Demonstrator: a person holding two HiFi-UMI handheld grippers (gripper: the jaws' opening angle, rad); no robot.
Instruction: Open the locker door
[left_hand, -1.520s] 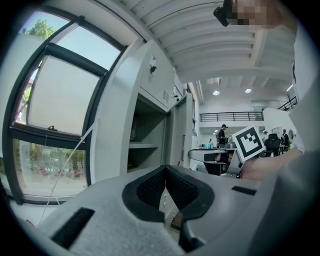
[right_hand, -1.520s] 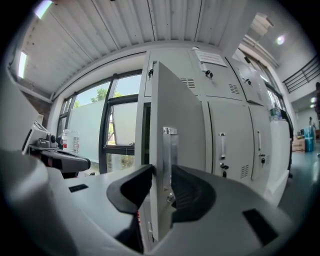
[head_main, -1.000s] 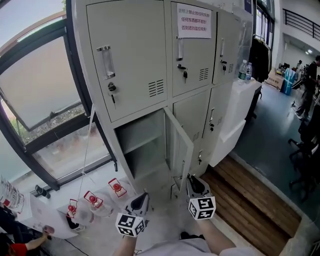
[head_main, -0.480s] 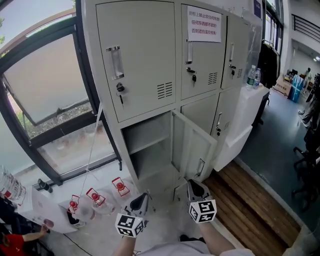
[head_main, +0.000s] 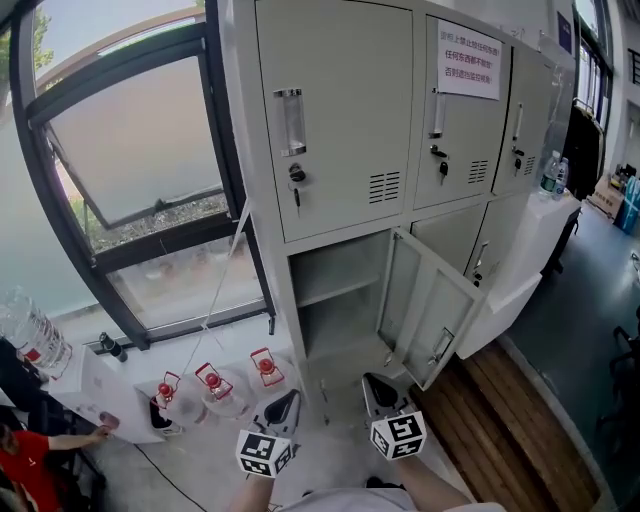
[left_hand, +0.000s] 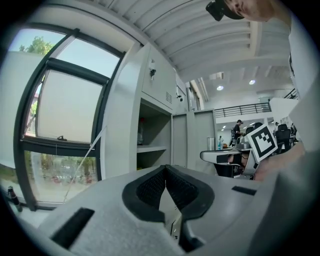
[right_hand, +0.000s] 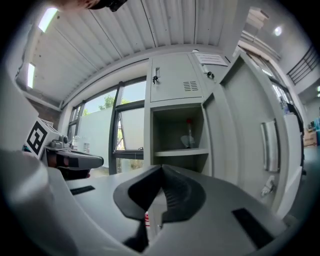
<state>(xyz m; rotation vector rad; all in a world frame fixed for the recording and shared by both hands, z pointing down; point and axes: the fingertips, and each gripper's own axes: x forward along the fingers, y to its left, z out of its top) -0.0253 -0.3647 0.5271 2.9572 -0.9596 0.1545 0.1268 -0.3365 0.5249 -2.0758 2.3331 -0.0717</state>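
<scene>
Head view: the grey metal locker door (head_main: 432, 318) of the lower-left compartment is seen standing open towards the right, with the inner shelf (head_main: 345, 290) exposed. The left hand-held gripper (head_main: 288, 398) and right hand-held gripper (head_main: 373, 382) are held low before it, clear of the door, jaws closed together on nothing. Small red-topped objects (head_main: 212, 382) are noted on the floor at left, near a slanting white cord (head_main: 228, 270).
</scene>
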